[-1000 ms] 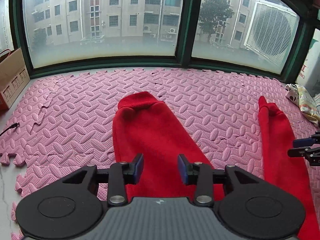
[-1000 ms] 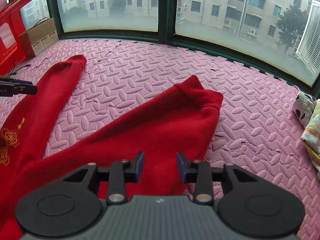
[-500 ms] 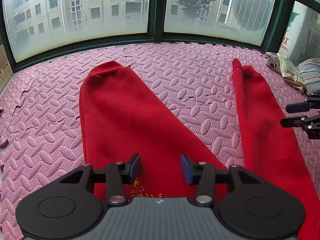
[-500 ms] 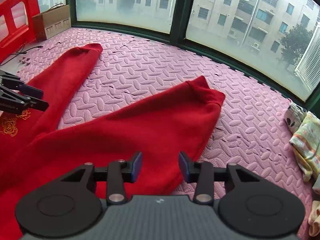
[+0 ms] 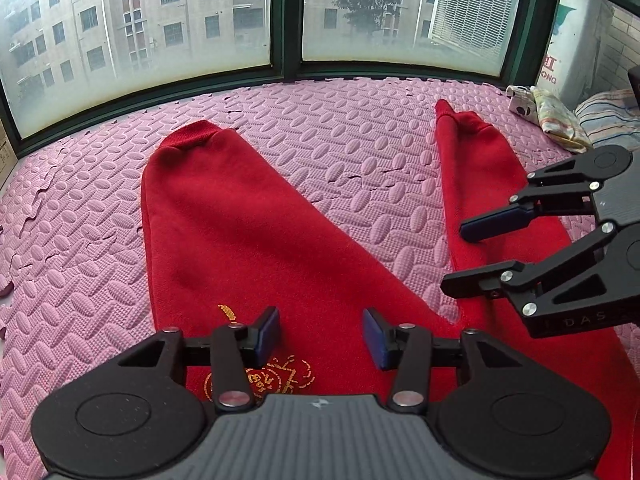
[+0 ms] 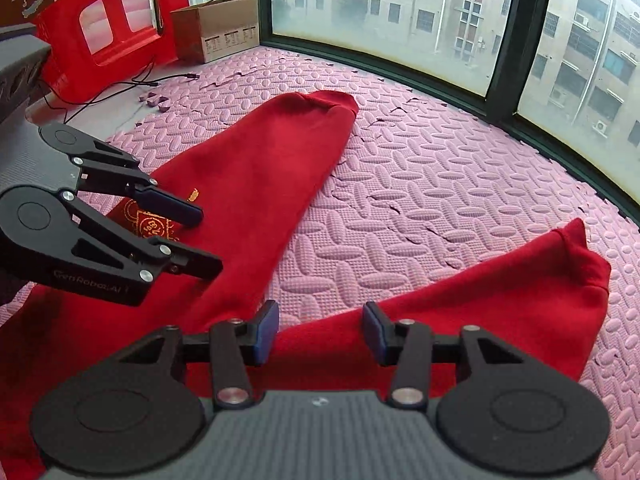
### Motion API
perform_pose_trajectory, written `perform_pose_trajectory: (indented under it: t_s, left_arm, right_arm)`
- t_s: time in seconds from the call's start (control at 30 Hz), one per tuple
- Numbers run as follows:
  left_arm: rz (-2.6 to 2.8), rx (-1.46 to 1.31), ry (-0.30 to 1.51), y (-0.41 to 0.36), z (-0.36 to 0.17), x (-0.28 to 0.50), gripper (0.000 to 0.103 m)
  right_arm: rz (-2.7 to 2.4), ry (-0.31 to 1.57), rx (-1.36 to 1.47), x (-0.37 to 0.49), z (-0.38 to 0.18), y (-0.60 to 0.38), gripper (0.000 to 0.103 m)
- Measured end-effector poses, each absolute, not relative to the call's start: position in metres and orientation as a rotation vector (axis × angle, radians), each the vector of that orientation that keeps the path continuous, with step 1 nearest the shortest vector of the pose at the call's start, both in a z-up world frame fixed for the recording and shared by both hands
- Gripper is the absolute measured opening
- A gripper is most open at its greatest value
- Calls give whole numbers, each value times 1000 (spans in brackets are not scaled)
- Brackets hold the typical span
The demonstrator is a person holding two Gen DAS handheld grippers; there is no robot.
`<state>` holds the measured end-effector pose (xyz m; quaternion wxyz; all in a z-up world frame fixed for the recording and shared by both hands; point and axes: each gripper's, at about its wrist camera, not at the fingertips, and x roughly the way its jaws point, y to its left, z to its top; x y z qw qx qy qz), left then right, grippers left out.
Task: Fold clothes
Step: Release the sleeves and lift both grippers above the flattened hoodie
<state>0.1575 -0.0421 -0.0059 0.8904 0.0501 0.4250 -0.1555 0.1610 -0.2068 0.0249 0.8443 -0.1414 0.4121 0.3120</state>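
Red trousers [image 5: 248, 240] with gold embroidery lie flat on the pink foam mat [image 5: 360, 148], their two legs spread in a V toward the windows. My left gripper [image 5: 320, 338] is open and empty, hovering over the embroidered upper part of the left leg. My right gripper [image 6: 320, 332] is open and empty over the upper part of the right leg [image 6: 500, 292]. Each gripper shows in the other's view: the right one [image 5: 460, 256] at the right, the left one [image 6: 204, 240] at the left, both open above the cloth.
Folded patterned cloths [image 5: 556, 116] lie at the mat's far right. A red plastic stool [image 6: 108, 24], a cardboard box [image 6: 220, 32] and a black cable [image 6: 120, 88] are off the mat at the far left. Windows with a dark green frame [image 5: 292, 72] bound the back.
Both grippers have drawn back toward the trousers' upper part and closer to each other. They stay open and empty; the trousers have not moved.
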Motion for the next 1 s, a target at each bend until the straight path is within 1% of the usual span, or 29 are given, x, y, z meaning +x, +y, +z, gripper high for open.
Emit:
perform_pose_trajectory:
  t_s: [0.17,0.3,0.47,0.67,0.73,0.9,1.0]
  left_arm:
    - [-330,101,880,-41,-7,157,53]
    - [-329,105,879,-40,-8,155,57]
    - [-329,106,881,-41,-8,156,57]
    - [-324,111,882,-40,-8,157,57]
    - [-324,115,878,-39,-9,157,59]
    - [-316,126,875,-42,-9,157,62]
    - [-321,119,867,-42,-3,153,62]
  right_arm:
    - [652,907,-298,156,16,-220,50]
    - [648,911,-266,152,18,-235,51]
    - [630,940,-243,148,17,-252,51]
    - [543,971,-339,131,16,-269,53]
    - [515,988,-359,125,18,-278,56]
    - [469,1003,-378,112,21,-294,57]
    - [452,961,-427,105,30,-292,57]
